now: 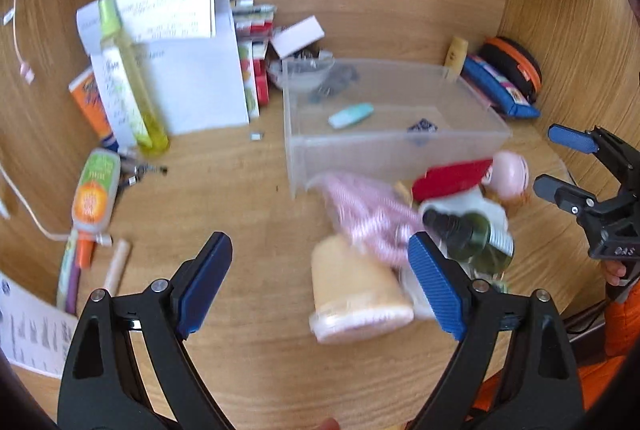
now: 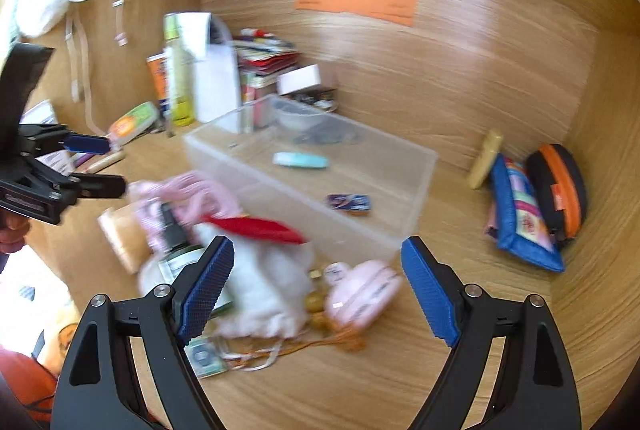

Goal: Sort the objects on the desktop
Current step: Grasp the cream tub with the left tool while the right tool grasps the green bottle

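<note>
with both the left gripper [image 1: 320, 262] and right gripper [image 2: 318, 286] spread wide and empty, the heaped clutter beside the clear plastic bin [image 1: 394, 146] could scatter if the round pink case [image 2: 362, 296] is nudged.

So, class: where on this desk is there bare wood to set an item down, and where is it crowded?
Bare wood lies between the squeeze tube on the left and the clear bin, running forward to the left gripper. More lies right of the bin, before the blue pouch. The pile around the yellow jar and white bag is crowded, as is the back-left corner.
</note>
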Action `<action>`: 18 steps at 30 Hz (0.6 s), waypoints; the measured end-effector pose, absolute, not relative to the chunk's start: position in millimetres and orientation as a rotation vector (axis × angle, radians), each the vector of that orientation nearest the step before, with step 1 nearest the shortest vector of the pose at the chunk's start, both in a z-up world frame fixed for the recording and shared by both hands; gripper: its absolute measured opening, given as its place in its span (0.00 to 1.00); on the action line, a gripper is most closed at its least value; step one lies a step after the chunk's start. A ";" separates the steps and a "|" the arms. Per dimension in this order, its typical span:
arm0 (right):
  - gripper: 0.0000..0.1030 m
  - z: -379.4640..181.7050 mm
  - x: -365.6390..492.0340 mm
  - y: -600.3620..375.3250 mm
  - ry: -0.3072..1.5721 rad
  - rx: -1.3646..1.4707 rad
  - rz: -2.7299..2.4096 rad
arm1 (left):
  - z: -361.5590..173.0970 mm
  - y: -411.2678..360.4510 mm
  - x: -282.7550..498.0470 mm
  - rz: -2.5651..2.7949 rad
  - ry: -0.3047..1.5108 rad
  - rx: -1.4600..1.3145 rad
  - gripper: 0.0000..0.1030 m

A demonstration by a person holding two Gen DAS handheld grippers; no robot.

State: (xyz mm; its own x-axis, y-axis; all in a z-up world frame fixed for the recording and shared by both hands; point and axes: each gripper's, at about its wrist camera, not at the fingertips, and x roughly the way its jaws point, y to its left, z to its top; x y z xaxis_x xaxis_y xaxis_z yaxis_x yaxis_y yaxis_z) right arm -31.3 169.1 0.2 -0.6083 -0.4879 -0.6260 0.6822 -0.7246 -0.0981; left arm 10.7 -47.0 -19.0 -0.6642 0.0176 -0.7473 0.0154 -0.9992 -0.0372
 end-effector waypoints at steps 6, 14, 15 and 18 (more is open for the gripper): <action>0.81 -11.1 -11.1 152.0 0.459 0.772 -2.206 | -34.8 -38.6 24.6 2.828 -0.107 -1.320 0.88; 0.65 -25.2 1.6 131.8 0.516 0.744 -2.124 | -58.5 -27.8 28.5 2.803 -0.126 -1.348 0.88; 0.59 -27.7 1.0 128.7 0.529 0.759 -2.106 | -61.3 -27.8 27.9 2.796 -0.143 -1.352 0.88; 0.54 -33.3 -1.8 124.1 0.547 0.789 -2.090 | -70.2 -30.9 24.5 2.795 -0.199 -1.376 0.87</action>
